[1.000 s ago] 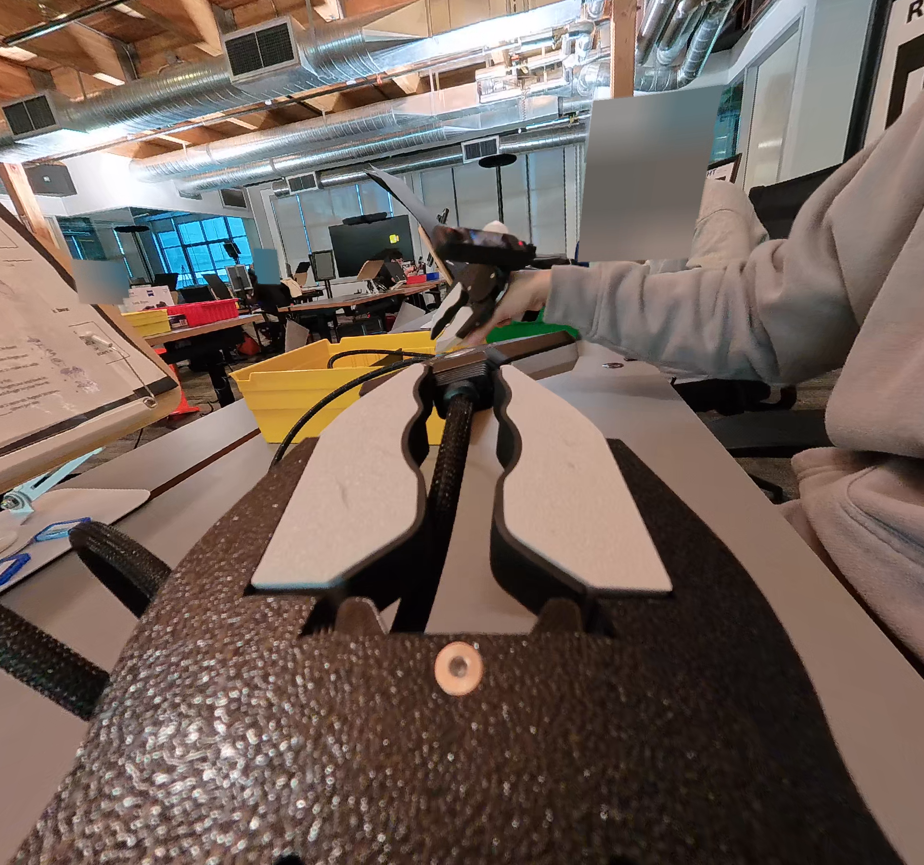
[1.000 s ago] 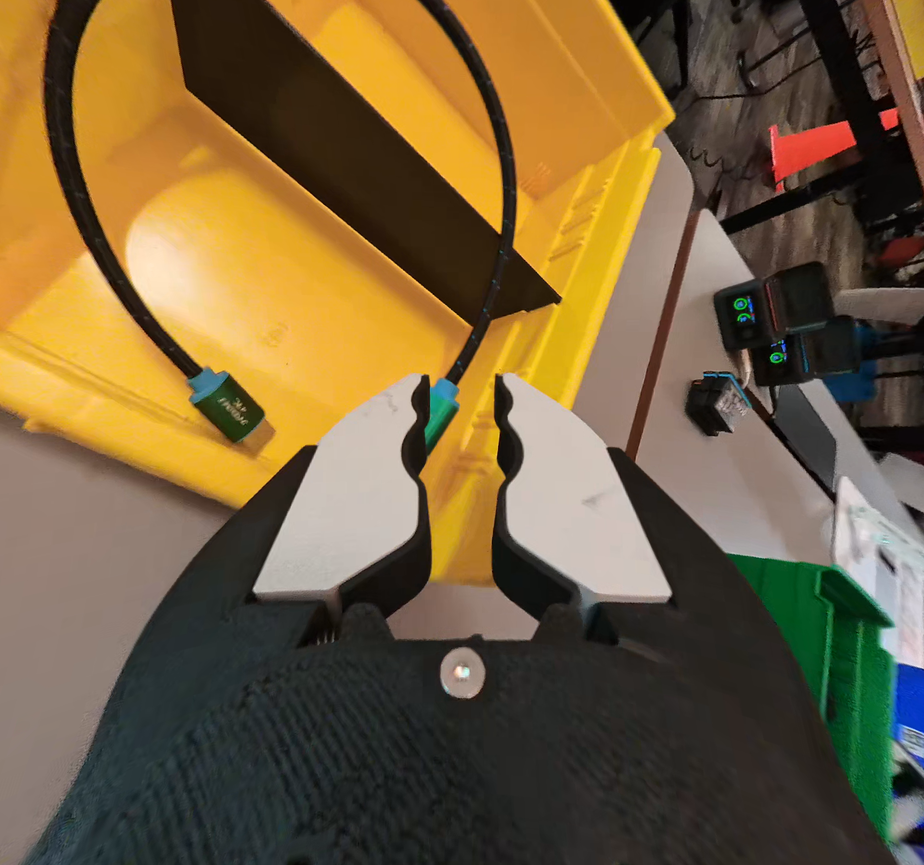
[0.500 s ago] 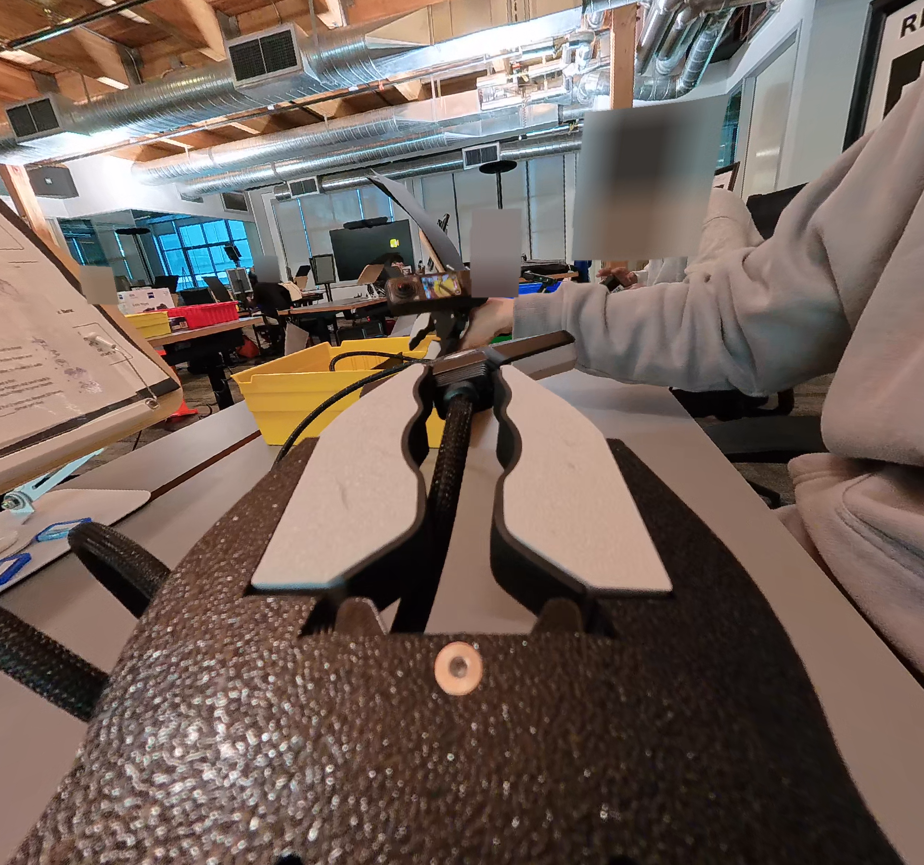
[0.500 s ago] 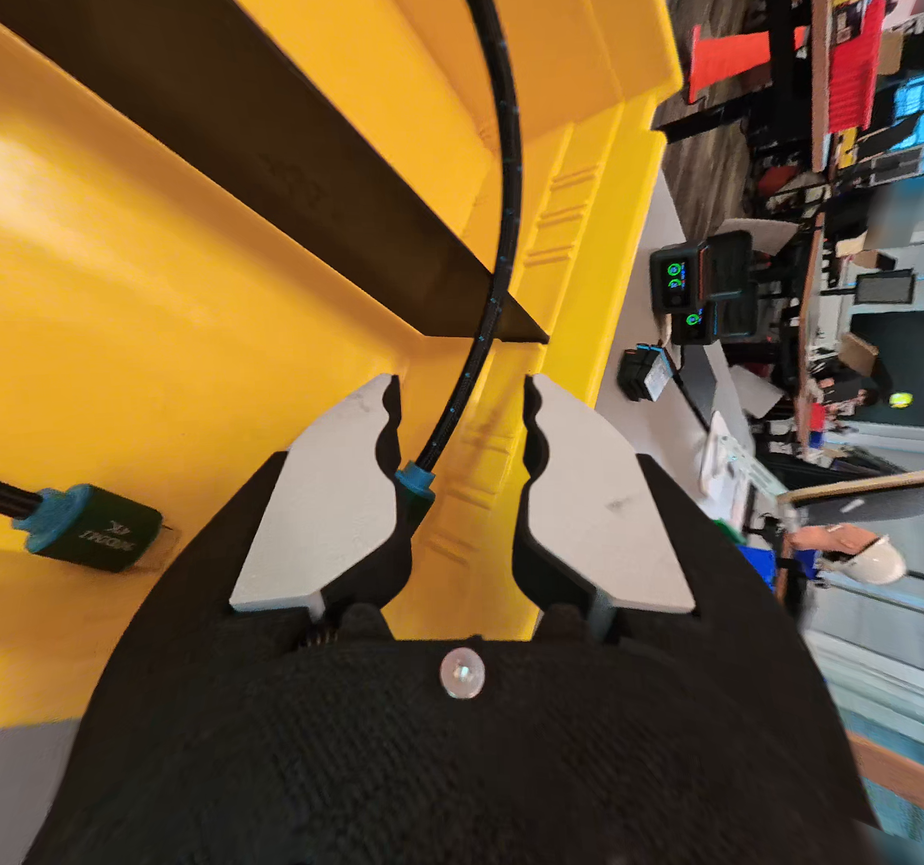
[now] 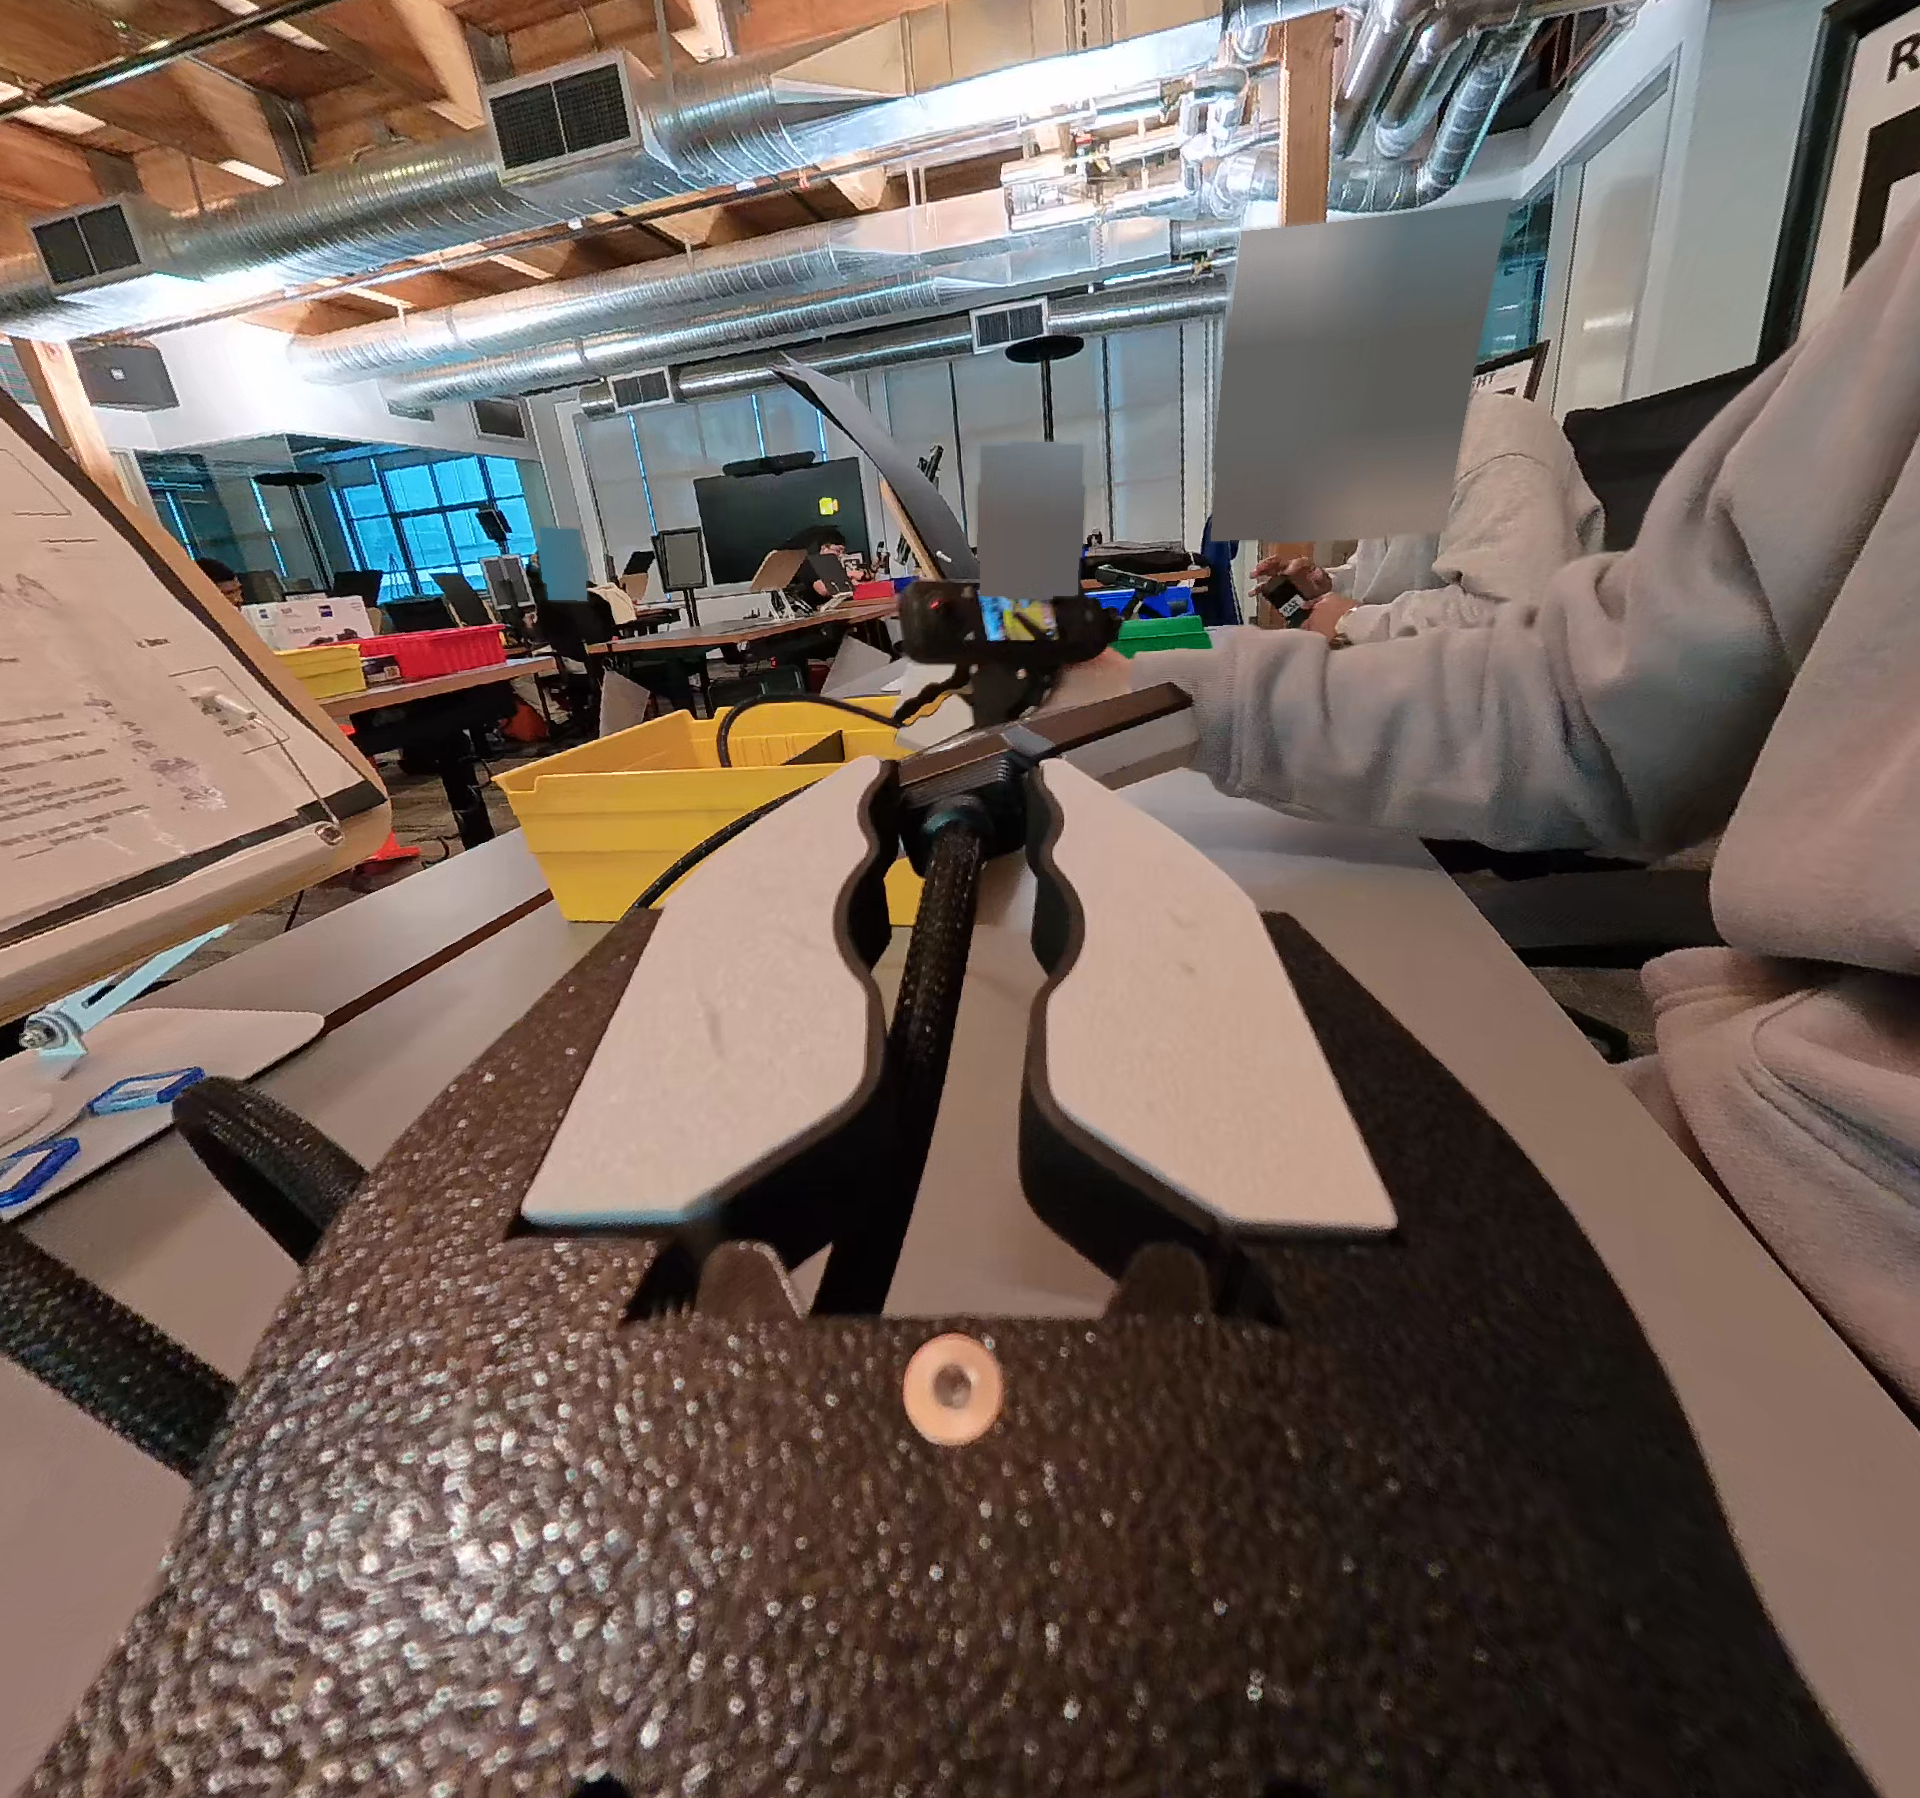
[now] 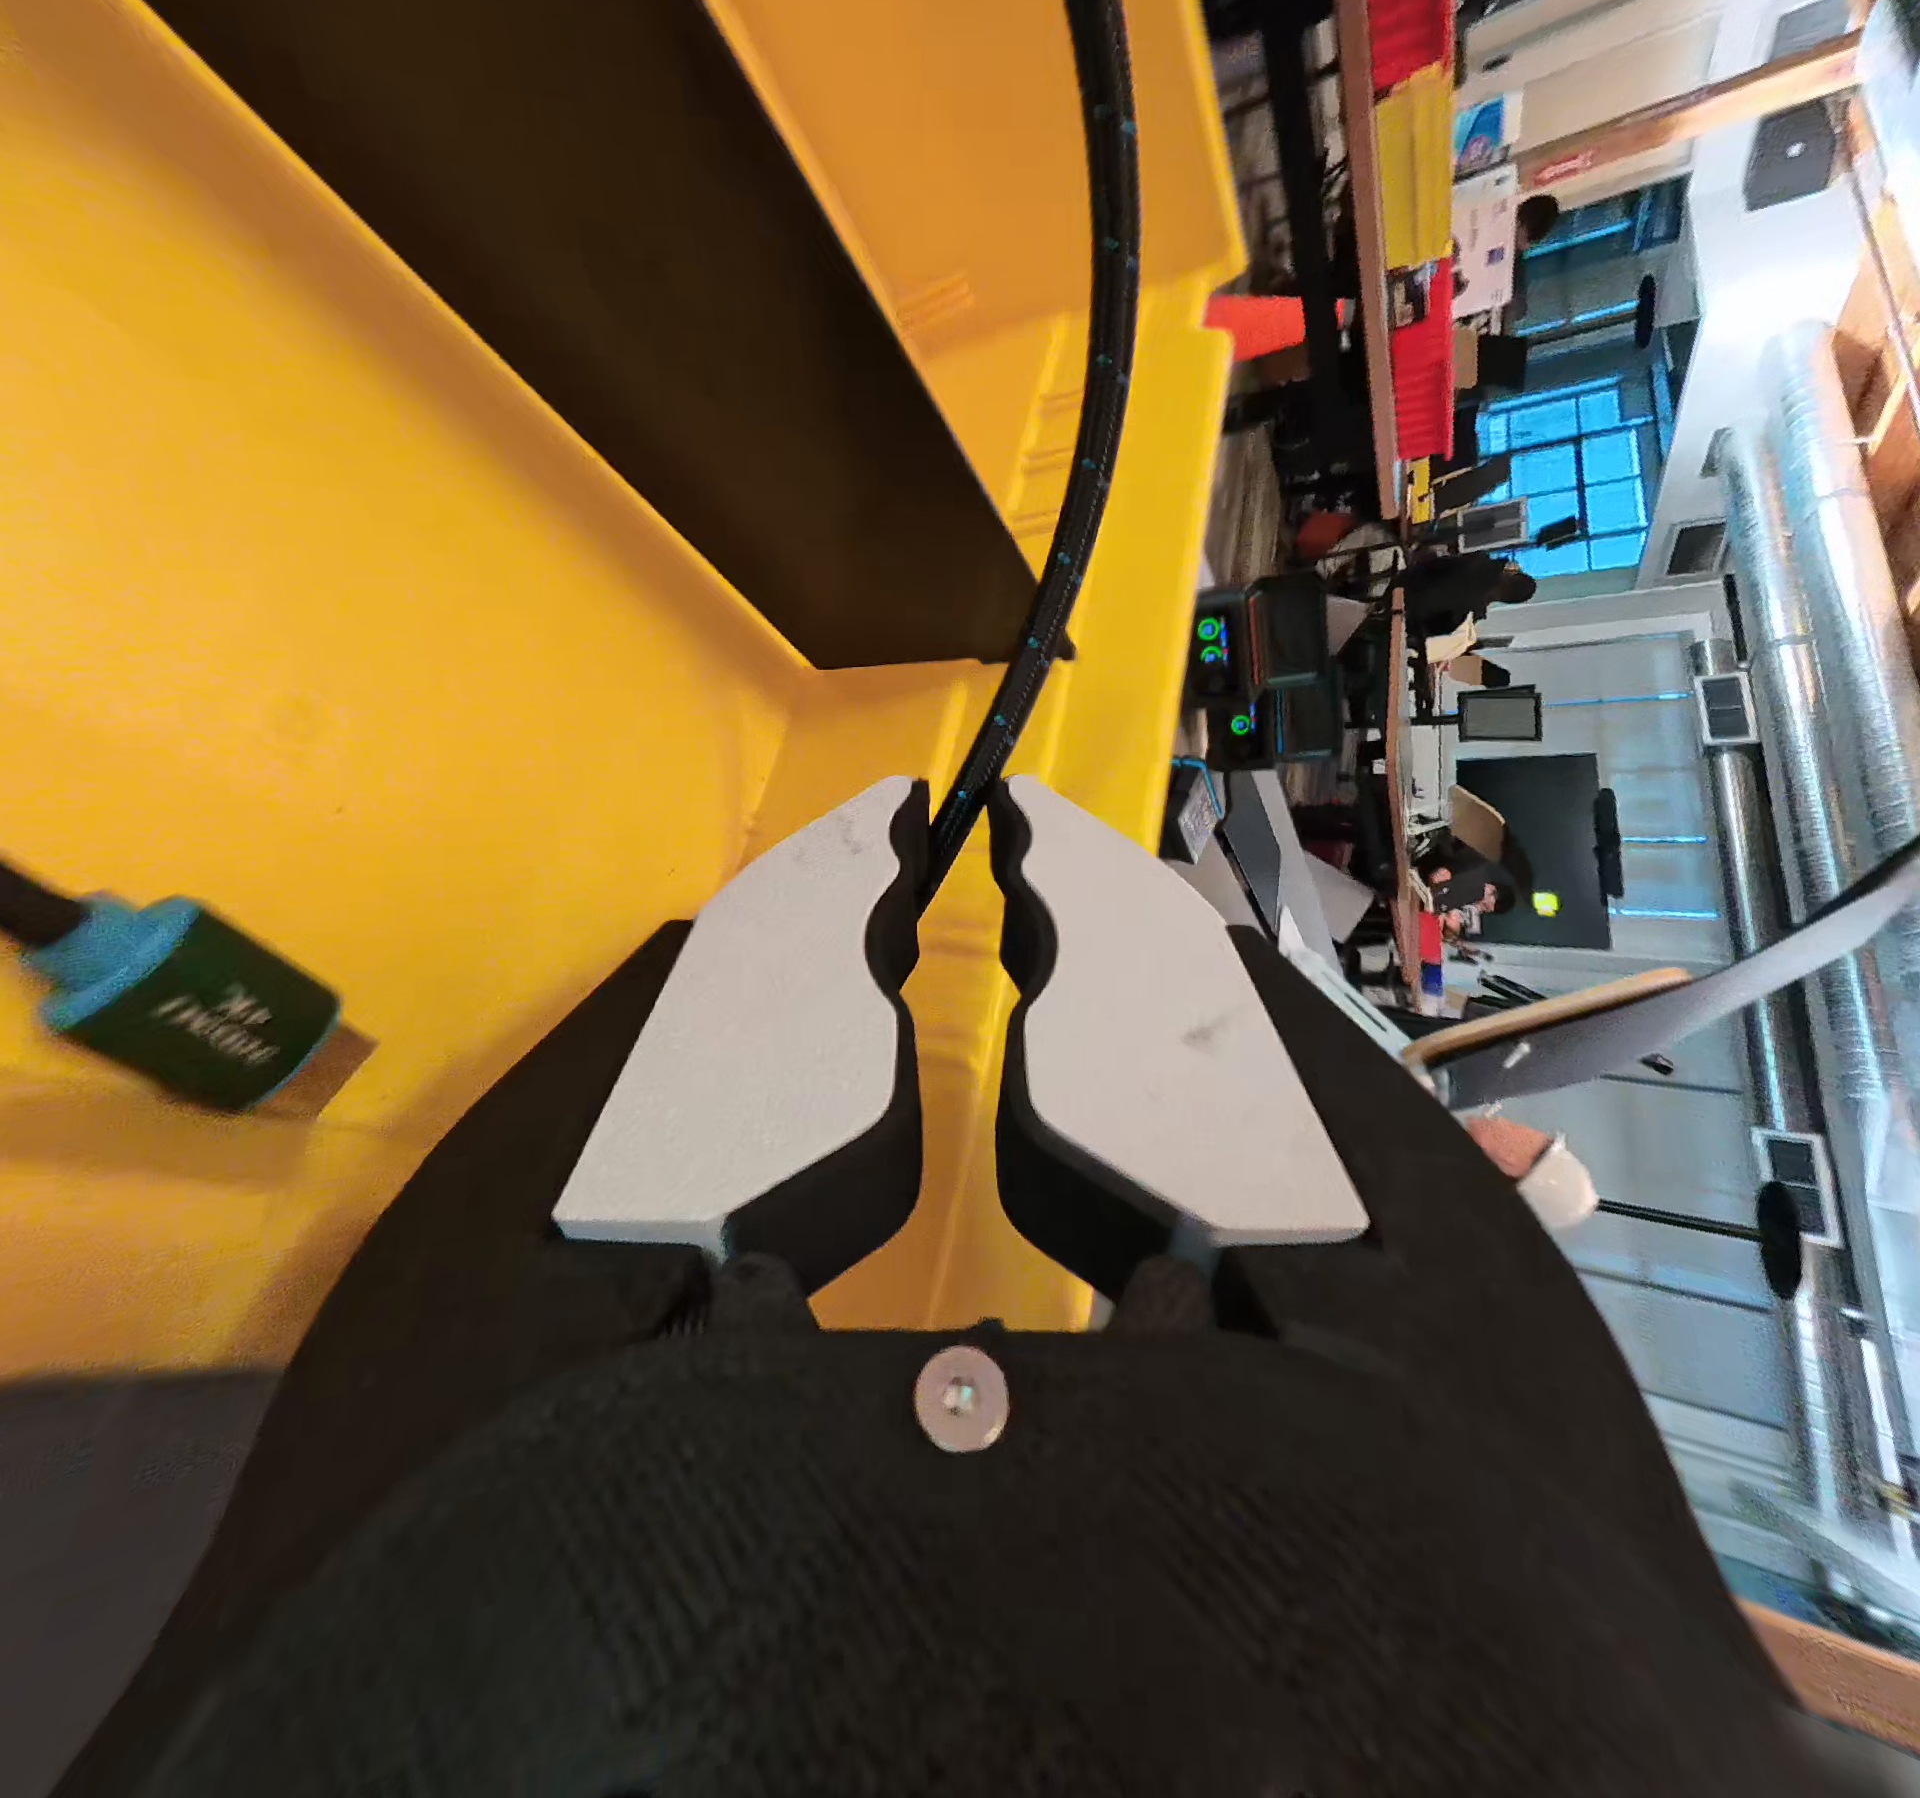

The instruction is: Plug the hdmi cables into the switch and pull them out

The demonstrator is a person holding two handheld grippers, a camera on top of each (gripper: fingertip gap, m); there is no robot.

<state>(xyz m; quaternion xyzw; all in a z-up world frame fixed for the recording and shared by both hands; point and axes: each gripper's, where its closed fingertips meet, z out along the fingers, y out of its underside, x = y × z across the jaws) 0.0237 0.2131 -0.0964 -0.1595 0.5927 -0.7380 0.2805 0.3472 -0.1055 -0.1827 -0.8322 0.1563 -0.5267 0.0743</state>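
Observation:
In the left wrist view my left gripper [image 5: 956,798] is shut on the plug of a thick black braided HDMI cable [image 5: 935,959]. The plug sits against the black switch box [image 5: 1049,732] on the grey table. In the right wrist view my right gripper [image 6: 956,792] is shut on the end of a thin black cable with teal flecks [image 6: 1101,294] inside the yellow bin [image 6: 416,605]. Its plug is hidden between the fingers. That cable's other plug [image 6: 197,1005], dark green with a teal collar, lies in the bin at the left. The right gripper also shows in the left wrist view [image 5: 987,647], over the bin [image 5: 644,792].
A black divider [image 6: 520,190] crosses the bin. A tilted document stand [image 5: 135,761] is at the left. The person's grey sleeve [image 5: 1558,709] reaches across the right side. A green bin [image 5: 1158,636] lies beyond. Small cameras [image 6: 1257,647] sit on the table past the yellow bin.
My right gripper moved deeper into the bin, opened a little, then closed on the thin cable's plug end. My left gripper stayed on the thick cable at the switch.

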